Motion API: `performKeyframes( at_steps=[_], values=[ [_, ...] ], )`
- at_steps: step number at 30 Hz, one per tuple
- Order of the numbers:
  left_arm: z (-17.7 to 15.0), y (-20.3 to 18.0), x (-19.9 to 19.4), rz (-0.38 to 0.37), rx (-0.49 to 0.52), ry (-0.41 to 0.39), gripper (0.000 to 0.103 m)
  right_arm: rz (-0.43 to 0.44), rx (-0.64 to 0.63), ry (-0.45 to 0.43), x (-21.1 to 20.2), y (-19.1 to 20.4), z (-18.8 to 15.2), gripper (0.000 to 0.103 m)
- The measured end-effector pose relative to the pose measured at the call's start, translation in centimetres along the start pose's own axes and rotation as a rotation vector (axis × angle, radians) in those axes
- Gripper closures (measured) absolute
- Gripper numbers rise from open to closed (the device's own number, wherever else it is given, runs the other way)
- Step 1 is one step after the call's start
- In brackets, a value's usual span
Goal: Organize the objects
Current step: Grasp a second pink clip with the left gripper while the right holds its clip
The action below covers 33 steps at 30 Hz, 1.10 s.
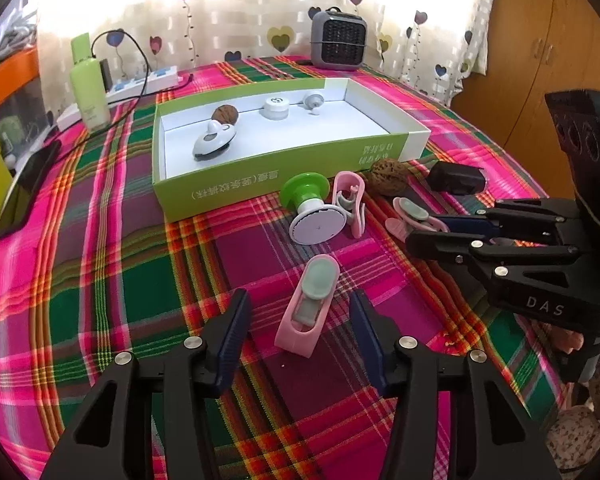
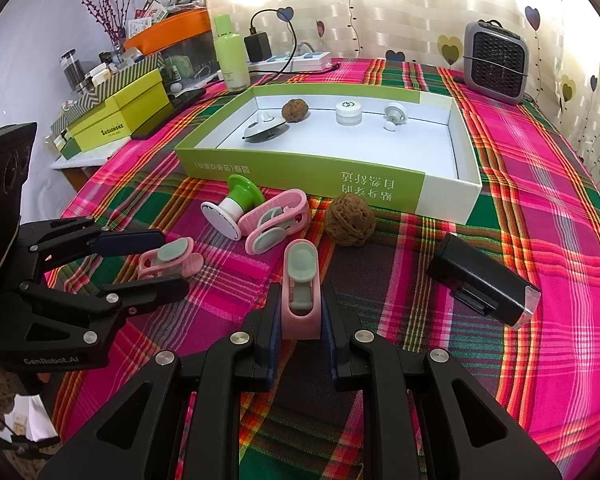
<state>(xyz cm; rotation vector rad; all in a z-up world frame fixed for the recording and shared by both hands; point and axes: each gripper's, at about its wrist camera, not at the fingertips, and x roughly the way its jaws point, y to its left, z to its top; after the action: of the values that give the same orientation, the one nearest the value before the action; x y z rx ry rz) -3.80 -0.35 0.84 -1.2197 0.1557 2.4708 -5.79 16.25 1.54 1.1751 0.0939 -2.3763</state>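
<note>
A green and white box (image 1: 236, 188) (image 2: 300, 170) holds a walnut, a white jar and two small white gadgets. On the plaid cloth before it lie three pink clips, a green and white suction knob (image 1: 306, 208) (image 2: 232, 208), a walnut (image 2: 350, 220) and a black charger (image 2: 484, 284). My left gripper (image 1: 300, 328) (image 2: 152, 256) is open around one pink clip (image 1: 310, 304) (image 2: 170, 262), jaws either side, not touching. My right gripper (image 2: 300, 320) (image 1: 424, 232) is shut on another pink clip (image 2: 301, 292) (image 1: 410, 216). The third clip (image 1: 350, 200) (image 2: 276, 220) lies by the knob.
A grey heater (image 1: 338, 40) (image 2: 494, 62) stands at the back. A green bottle (image 1: 86, 80) (image 2: 229, 54), a power strip (image 1: 140, 82) and a phone (image 1: 24, 192) lie at the left. Yellow-green boxes (image 2: 120, 112) are stacked beside the table.
</note>
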Motion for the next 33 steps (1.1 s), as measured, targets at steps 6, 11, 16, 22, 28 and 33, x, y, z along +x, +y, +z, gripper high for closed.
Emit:
performKeyframes(
  at_steps=[6,11,16,22,28,33],
  values=[
    [0.09,0.16,0.03,0.039,-0.010,-0.006,0.066,0.003,0.002,0.000,-0.02,-0.01,-0.05,0.085],
    [0.09,0.14,0.05,0.059,-0.008,-0.008,0.071,0.002,0.002,0.000,-0.03,-0.02,-0.06,0.085],
    [0.15,0.17,0.04,0.061,-0.009,-0.008,0.074,0.002,0.002,0.000,-0.02,-0.01,-0.05,0.085],
    [0.19,0.30,0.10,0.062,-0.016,-0.007,0.086,0.001,0.001,0.000,0.01,0.02,-0.05,0.085],
    [0.24,0.28,0.12,0.058,-0.026,-0.007,0.087,0.000,0.000,0.000,0.01,0.01,-0.04,0.085],
    [0.26,0.22,0.12,0.057,-0.036,-0.008,0.087,-0.005,-0.004,-0.001,0.02,0.06,-0.07,0.085]
  ],
)
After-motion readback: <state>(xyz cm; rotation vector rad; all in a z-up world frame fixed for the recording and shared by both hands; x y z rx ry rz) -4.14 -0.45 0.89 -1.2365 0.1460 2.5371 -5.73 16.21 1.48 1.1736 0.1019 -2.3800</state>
